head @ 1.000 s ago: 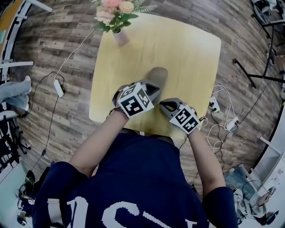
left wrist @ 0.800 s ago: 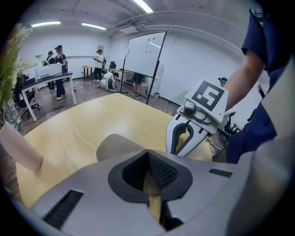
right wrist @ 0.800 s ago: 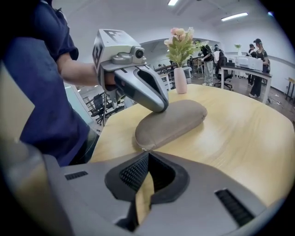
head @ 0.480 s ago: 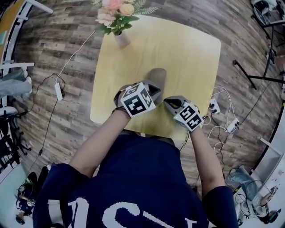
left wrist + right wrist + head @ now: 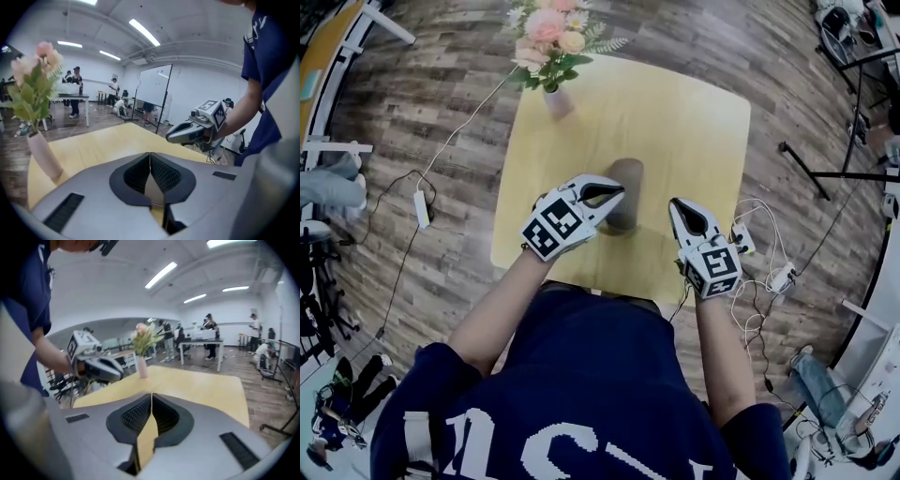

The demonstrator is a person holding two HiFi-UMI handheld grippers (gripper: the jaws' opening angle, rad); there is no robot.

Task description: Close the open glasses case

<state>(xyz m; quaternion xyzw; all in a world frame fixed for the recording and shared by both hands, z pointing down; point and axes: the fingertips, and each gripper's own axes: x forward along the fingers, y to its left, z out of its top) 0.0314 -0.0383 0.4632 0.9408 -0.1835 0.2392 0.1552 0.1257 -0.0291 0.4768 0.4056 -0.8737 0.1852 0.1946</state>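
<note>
A taupe oblong glasses case (image 5: 627,184) lies on the yellow table (image 5: 694,122) near its front edge; it looks closed, and its near end is hidden behind my left gripper. My left gripper (image 5: 612,193) hovers over that end, jaws shut and empty. My right gripper (image 5: 680,206) is raised to the right of the case, clear of it, also shut with nothing held. In the left gripper view the left gripper (image 5: 150,155) has its pads together and the right gripper (image 5: 172,137) shows ahead. In the right gripper view the right gripper (image 5: 152,396) is shut too. The case shows in neither gripper view.
A pale vase with pink flowers (image 5: 555,98) stands at the table's far left corner. Power strips and cables (image 5: 748,242) lie on the wooden floor to the right, and a black stand (image 5: 825,169) beyond. People and desks show far behind.
Both grippers have lifted off the case and moved apart. The right one swung out to the right, the left one drew back leftward. The case lies where it was.
</note>
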